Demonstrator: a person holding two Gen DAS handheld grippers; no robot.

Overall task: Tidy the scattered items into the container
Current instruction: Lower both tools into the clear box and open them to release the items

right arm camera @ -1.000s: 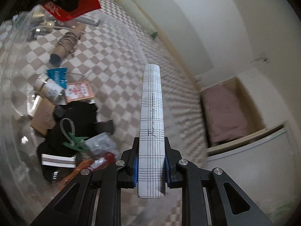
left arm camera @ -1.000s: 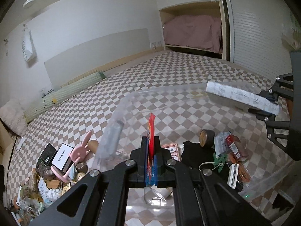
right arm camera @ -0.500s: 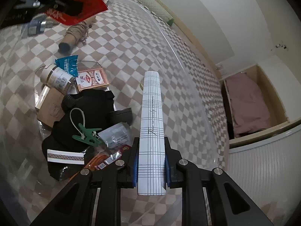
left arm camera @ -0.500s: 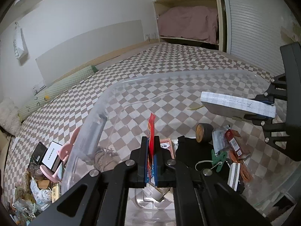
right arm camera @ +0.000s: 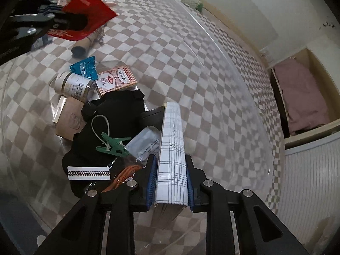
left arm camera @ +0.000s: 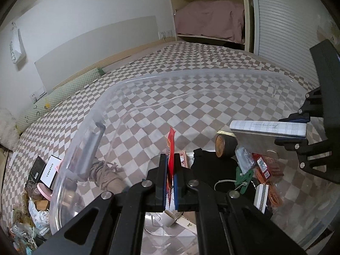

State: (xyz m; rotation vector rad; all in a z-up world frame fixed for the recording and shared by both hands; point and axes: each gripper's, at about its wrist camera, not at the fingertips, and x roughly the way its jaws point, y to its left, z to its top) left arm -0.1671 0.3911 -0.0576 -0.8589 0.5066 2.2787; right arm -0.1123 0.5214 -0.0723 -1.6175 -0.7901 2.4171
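My left gripper (left arm camera: 170,182) pinches a red packet (left arm camera: 170,148) and my right gripper (right arm camera: 171,182) clamps a checked notebook (right arm camera: 172,148), both poised over the clear container (left arm camera: 191,78) for dropping among its contents.

We see the red packet (left arm camera: 170,148) only edge-on, its lower end hidden between the jaws. Print on the grid-paper book (right arm camera: 172,148) is too small to read. Frame edge cuts the clutter pile (left arm camera: 27,223).
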